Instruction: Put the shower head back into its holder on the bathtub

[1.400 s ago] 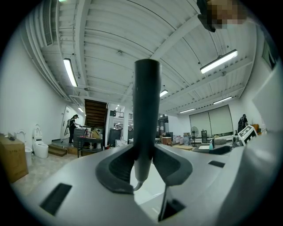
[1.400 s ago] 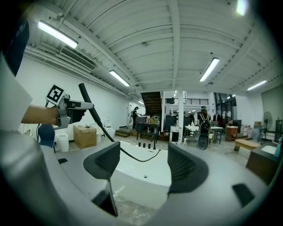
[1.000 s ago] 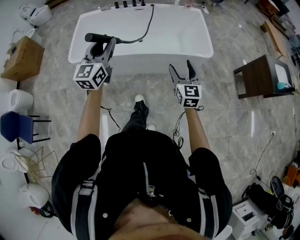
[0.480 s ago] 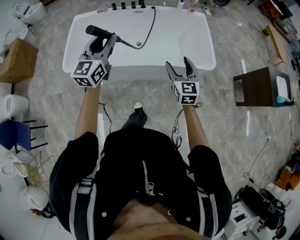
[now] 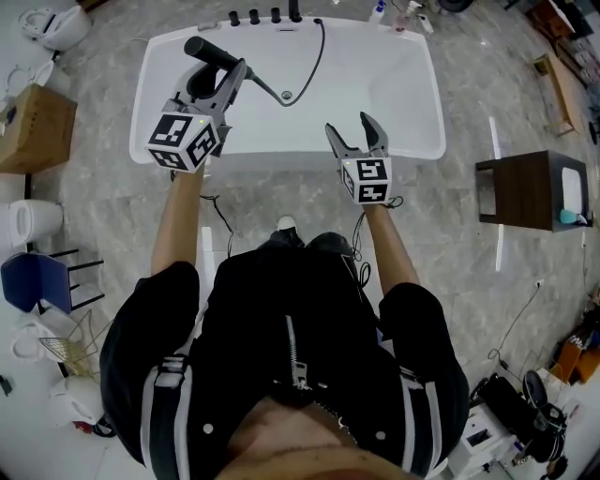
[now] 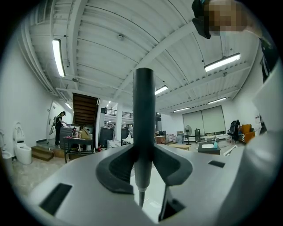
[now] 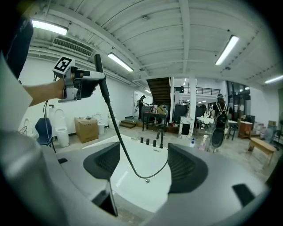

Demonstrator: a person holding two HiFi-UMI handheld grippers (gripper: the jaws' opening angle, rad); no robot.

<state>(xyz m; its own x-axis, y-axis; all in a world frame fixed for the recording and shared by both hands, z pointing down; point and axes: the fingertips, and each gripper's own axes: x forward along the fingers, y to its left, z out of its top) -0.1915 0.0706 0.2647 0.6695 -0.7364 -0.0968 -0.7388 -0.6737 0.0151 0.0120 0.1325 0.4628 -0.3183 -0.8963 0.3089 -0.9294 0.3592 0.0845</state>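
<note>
My left gripper (image 5: 217, 77) is shut on the black shower head (image 5: 212, 53) and holds it over the left part of the white bathtub (image 5: 412, 112). In the left gripper view the handle (image 6: 143, 110) stands upright between the pads of my left gripper (image 6: 143, 167). The black hose (image 5: 305, 75) sags into the tub and runs up to the row of black tap fittings (image 5: 264, 15) on the far rim. My right gripper (image 5: 349, 127) hangs open and empty above the near rim. The right gripper view shows my right gripper (image 7: 143, 170) open, the hose (image 7: 118, 139) and the fittings (image 7: 152, 140).
A dark wooden side table (image 5: 525, 187) stands to the right of the tub. On the left are a cardboard box (image 5: 33, 117), a blue chair (image 5: 33, 279) and white toilets (image 5: 26, 223). Cables (image 5: 217, 214) lie on the marble floor by my feet.
Both grippers have moved forward toward the tub. The shower head, held the whole time, now hangs over the basin, and the right gripper has reached the near rim.
</note>
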